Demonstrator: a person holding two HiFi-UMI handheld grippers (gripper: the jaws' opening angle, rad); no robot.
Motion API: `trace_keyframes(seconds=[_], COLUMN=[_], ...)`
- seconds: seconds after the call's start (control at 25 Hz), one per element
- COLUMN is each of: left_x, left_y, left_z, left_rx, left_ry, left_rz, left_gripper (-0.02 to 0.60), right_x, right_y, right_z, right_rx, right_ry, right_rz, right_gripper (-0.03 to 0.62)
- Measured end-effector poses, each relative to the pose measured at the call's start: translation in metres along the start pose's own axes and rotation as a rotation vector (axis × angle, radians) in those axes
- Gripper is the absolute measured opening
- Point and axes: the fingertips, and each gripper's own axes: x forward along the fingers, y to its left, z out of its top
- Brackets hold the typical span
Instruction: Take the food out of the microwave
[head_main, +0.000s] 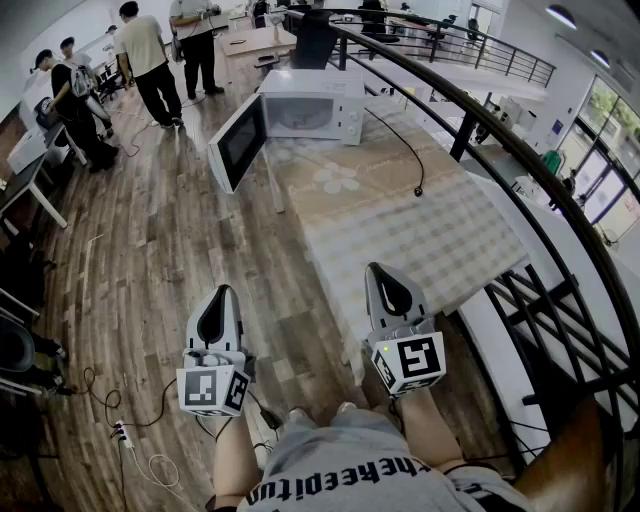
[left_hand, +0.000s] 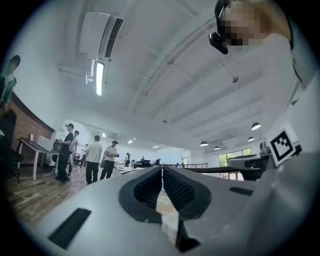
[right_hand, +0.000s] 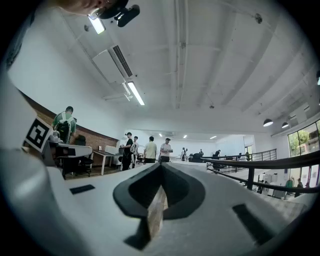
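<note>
A white microwave (head_main: 315, 108) stands at the far end of the table (head_main: 400, 225), its door (head_main: 238, 142) swung wide open to the left. From here I cannot make out any food in its pale cavity. Both grippers are held low near the person's body, well short of the microwave. My left gripper (head_main: 222, 292) hangs over the wooden floor with its jaws pressed together and nothing in them; its tips (left_hand: 162, 169) meet in the left gripper view. My right gripper (head_main: 378, 268) sits at the table's near edge, also shut and empty (right_hand: 160, 165).
A checked cloth covers the table, and a black cable (head_main: 405, 152) runs across it from the microwave. A dark curved railing (head_main: 520, 190) borders the table's right side. Several people (head_main: 150, 60) stand at back left. A power strip and cords (head_main: 120, 432) lie on the floor at left.
</note>
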Motion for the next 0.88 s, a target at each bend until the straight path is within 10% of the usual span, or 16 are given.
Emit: trace_keyframes(seconds=[0.88], left_x=[0.026], left_y=[-0.026], left_z=[0.007], left_rx=[0.016], left_ry=[0.018], left_rz=[0.03], left_gripper=[0.011], right_x=[0.005], right_y=[-0.036], right_z=[-0.002], right_rx=[0.015], right_ry=[-0.042], right_rz=[0.005], right_gripper=[0.005])
